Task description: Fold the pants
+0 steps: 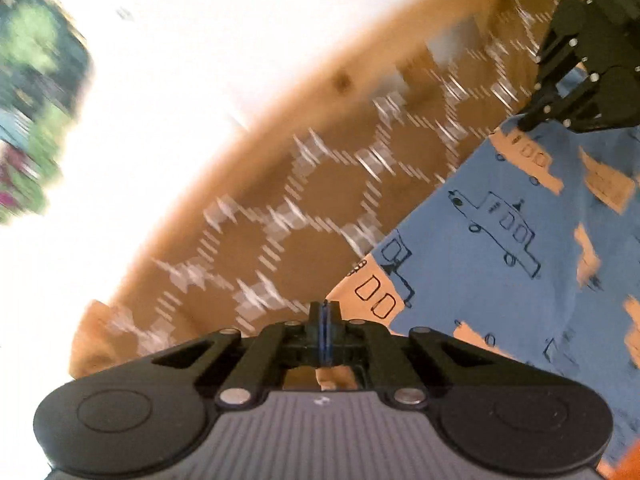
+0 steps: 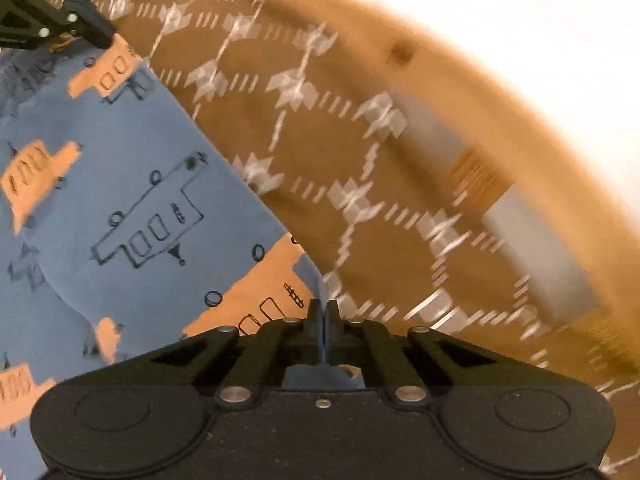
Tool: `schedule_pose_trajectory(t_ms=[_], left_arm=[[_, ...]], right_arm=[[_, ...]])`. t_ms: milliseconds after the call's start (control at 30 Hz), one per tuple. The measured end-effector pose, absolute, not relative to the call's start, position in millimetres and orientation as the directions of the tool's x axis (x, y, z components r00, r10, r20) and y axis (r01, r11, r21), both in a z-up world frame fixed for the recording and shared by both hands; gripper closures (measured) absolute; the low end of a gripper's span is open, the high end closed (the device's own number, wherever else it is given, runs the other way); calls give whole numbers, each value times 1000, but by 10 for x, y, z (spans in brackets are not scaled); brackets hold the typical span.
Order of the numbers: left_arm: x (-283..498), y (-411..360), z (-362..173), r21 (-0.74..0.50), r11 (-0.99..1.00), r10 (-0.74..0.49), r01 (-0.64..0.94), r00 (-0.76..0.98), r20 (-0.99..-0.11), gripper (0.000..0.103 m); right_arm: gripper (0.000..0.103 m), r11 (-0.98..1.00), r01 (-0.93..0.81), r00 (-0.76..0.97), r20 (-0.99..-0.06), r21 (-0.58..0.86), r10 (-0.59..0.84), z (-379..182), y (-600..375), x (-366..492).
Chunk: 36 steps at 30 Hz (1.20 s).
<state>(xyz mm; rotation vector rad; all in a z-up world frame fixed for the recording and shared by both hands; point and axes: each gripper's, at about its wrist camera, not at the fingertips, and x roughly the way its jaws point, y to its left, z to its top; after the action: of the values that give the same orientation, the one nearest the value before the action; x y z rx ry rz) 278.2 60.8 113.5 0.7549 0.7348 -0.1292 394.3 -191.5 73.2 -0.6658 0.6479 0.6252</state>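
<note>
Blue pants [image 1: 500, 260] printed with drawn cars and orange patches lie over a brown cloth. In the left wrist view my left gripper [image 1: 325, 307] is shut on the near corner of the pants' edge, and fabric shows below the fingers. My right gripper [image 1: 525, 125] pinches the same edge at the far corner, top right. In the right wrist view the pants [image 2: 120, 200] fill the left side. There my right gripper [image 2: 323, 309] is shut on the near corner, and the left gripper [image 2: 105, 40] holds the far corner at top left. The edge runs taut between them.
The brown cloth [image 1: 320, 184] with a white hexagon pattern covers the surface under the pants [image 2: 400, 152]. Beyond its curved edge everything is washed-out white. Blurred greenery [image 1: 36, 80] sits at the far left. A pale blurred strip [image 2: 532, 256] lies on the cloth at right.
</note>
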Motion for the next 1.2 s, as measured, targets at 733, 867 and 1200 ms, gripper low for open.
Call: schedule_pose_trajectory(t_ms=[733,867,1200], left_arm=[[2898,762,1025,661,733,204,161,875,-439,101],[2343,696,989,728,657,101,196,934,-342,101],[1206,585,662,802,534,-30,267,954,-298,101]], right_arm=[[103,757,-495,848,-428,-426,314,914,-1899,4024],[103,745,-496,860,-373,-447,349,1056,-2166,3515],[103,691,-527,846,-385,-495,369,1003,-2663,2004]])
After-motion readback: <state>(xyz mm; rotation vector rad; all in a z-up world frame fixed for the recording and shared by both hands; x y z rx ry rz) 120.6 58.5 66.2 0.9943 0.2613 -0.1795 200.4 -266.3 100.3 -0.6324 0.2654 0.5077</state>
